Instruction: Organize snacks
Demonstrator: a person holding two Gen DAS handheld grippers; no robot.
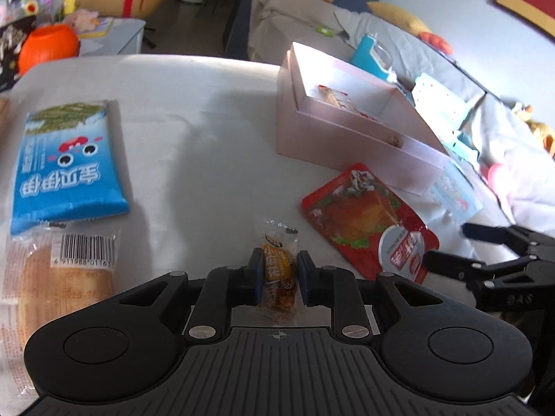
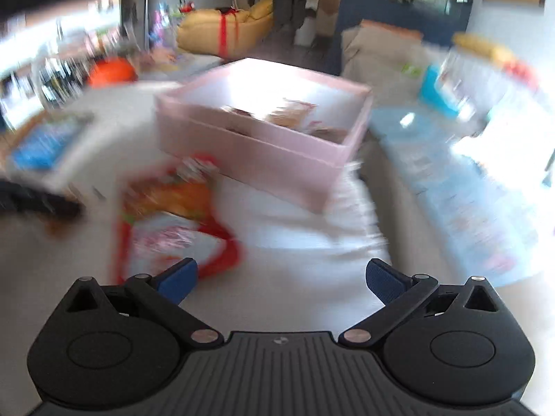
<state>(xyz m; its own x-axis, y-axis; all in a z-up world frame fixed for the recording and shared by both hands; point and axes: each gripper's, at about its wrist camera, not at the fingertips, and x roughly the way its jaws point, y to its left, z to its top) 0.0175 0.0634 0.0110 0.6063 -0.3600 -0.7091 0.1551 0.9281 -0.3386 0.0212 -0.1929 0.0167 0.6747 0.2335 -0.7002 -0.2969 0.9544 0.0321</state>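
- The left gripper point(image 1: 276, 279) is clenched on a small yellow-brown snack packet point(image 1: 279, 270): both blue fingers point(image 1: 257, 275) press its sides at about mid-length, with the crimped clear top sticking out ahead and the lower end trailing back toward the gripper body.
- That packet is clearly light, with a thin, crinkly, probably slick wrapper. A soft wrapper can twist or slide between the pads, so the grip is best kept on the filled middle, where the contents give the pads something firm to bear on, rather than on the flat sealed ends.
- Whether the packet rests on the white tabletop point(image 1: 194, 131) or is just lifted off it, I cannot tell.
- The pink box point(image 1: 347, 138) stands open further along the tabletop, to the right in the left wrist view, with a few wrapped snacks already lying inside; it is the likely place for this one.
- The right gripper point(image 2: 281, 277) is released, its fingers spread wide with nothing between them; its view is badly smeared.
- Just ahead of it lies the red pouch point(image 1: 367, 218), flat, floppy and glossy, near the box's front wall. A flat pouch gives little to pinch from above; an edge or corner is probably the best hold.
- The blue packet point(image 1: 66, 163) and the clear-wrapped bread point(image 1: 59, 277) lie at the left, well apart from the box. Both are wider and soft; the bread would squash under a hard squeeze, so a gentle hold across the narrow way seems wise.
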